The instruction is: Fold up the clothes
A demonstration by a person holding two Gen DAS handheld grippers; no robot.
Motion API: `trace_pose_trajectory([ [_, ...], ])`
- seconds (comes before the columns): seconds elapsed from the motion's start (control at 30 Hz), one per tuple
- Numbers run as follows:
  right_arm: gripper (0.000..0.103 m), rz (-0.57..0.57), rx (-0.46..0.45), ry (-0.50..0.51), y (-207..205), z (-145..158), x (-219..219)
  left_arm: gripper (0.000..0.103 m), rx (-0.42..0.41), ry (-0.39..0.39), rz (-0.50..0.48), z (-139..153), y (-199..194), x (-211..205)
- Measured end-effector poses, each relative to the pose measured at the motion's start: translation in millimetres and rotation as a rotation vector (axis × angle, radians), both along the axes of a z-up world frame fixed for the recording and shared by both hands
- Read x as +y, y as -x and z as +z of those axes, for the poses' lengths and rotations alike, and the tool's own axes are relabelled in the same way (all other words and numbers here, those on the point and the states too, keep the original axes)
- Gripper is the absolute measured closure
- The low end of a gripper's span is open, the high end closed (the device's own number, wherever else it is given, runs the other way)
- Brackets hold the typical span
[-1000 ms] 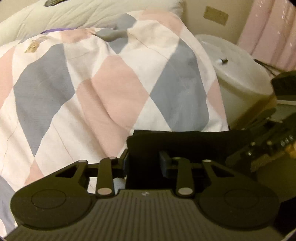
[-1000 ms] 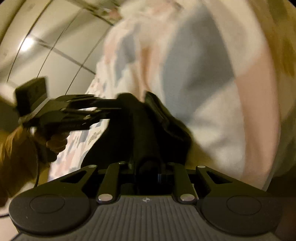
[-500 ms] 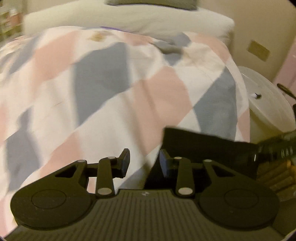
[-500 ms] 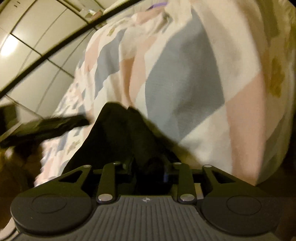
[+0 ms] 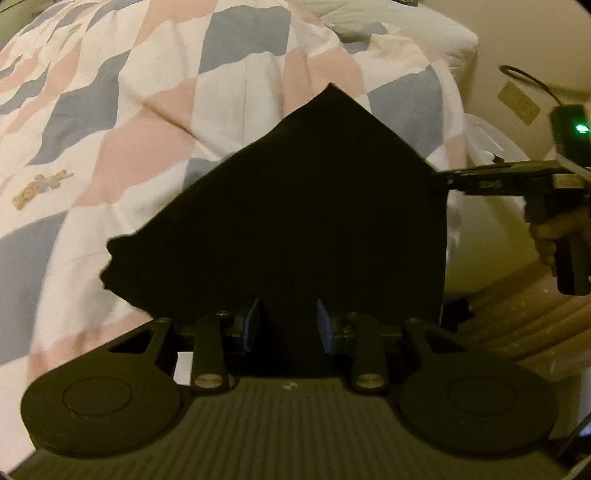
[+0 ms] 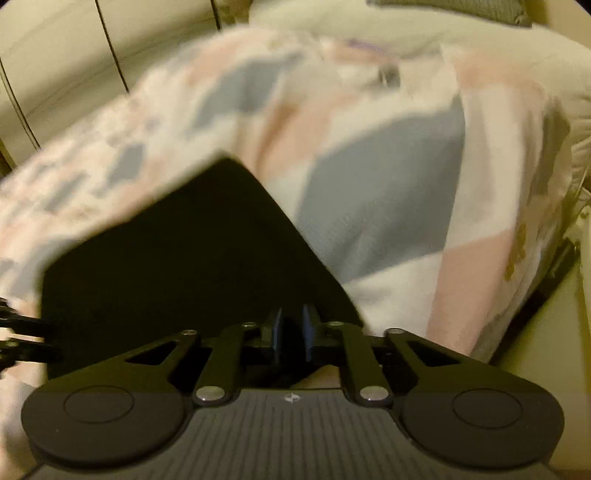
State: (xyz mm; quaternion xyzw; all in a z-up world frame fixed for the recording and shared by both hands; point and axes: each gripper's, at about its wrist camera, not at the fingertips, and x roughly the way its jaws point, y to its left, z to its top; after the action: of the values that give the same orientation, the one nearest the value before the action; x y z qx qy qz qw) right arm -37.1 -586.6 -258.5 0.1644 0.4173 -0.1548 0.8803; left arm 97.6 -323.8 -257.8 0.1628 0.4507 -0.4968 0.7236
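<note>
A black garment (image 5: 303,206) lies spread and flat over the checked quilt (image 5: 147,110) near the bed's edge. My left gripper (image 5: 287,325) sits at its near edge with the fingers apart, black cloth between them. My right gripper (image 6: 291,328) is shut on the garment (image 6: 177,258) at another edge; in the left wrist view it shows at the right, pinching the cloth's corner (image 5: 439,177). The left gripper's tip shows at the left edge of the right wrist view (image 6: 22,332).
A pale pillow (image 5: 406,26) lies at the head of the bed. A white round container (image 5: 480,140) stands beside the bed on the right, below a wall socket (image 5: 519,99). Cupboard doors (image 6: 74,55) line the far side.
The bunched black garment has been drawn out flat over the quilt. My left gripper's fingers have opened. Both grippers have swung to new angles.
</note>
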Motion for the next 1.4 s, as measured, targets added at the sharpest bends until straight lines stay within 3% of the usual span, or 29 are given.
trace_pose_trajectory([
  [0.07, 0.093, -0.005, 0.057, 0.015, -14.2, -17.3, -2.7, 0.075, -0.012, 0.010, 0.015, 0.5, -2.0, -2.5],
  [0.13, 0.094, 0.006, 0.088, 0.019, -27.1, -5.1, -6.1, 0.075, -0.023, 0.020, 0.037, 5.3, -6.3, -0.1],
  [0.27, 0.088, 0.034, -0.008, 0.027, -31.1, 34.6, -0.3, 0.075, -0.047, 0.039, 0.082, 14.9, -14.9, 4.7],
  [0.4, 0.088, 0.116, -0.051, 0.044, -68.9, 39.8, -0.7, 0.075, -0.070, 0.059, 0.127, 24.5, -23.4, 9.5],
  [0.63, 0.091, 0.268, 0.049, 0.076, -136.2, -14.0, -17.8, 0.079, -0.085, -0.002, 0.298, -0.5, -38.4, -12.3],
  [0.8, 0.091, 0.368, 0.032, -0.040, -127.2, 5.7, -48.0, 0.078, -0.061, -0.037, 0.430, 18.2, -11.6, -24.1],
  [0.9, 0.080, 0.425, 0.017, -0.109, -110.8, 25.3, -63.2, 0.077, -0.052, -0.060, 0.510, 32.3, 18.7, -24.8],
  [0.97, 0.080, 0.475, 0.023, -0.142, -97.5, 33.0, -69.6, 0.077, -0.039, -0.076, 0.566, 36.9, 38.1, -25.5],
  [1.13, 0.080, 0.584, 0.086, -0.169, -71.6, 30.5, -69.5, 0.076, -0.016, -0.123, 0.667, 31.8, 74.2, -32.7],
  [1.27, 0.082, 0.656, 0.161, -0.102, -73.5, 6.3, -56.7, 0.075, 0.015, -0.185, 0.712, 2.3, 85.0, -36.9],
  [1.4, 0.081, 0.730, 0.186, 0.012, -78.3, -5.7, -38.3, 0.075, 0.000, -0.174, 0.739, 5.3, 92.6, -39.4],
])
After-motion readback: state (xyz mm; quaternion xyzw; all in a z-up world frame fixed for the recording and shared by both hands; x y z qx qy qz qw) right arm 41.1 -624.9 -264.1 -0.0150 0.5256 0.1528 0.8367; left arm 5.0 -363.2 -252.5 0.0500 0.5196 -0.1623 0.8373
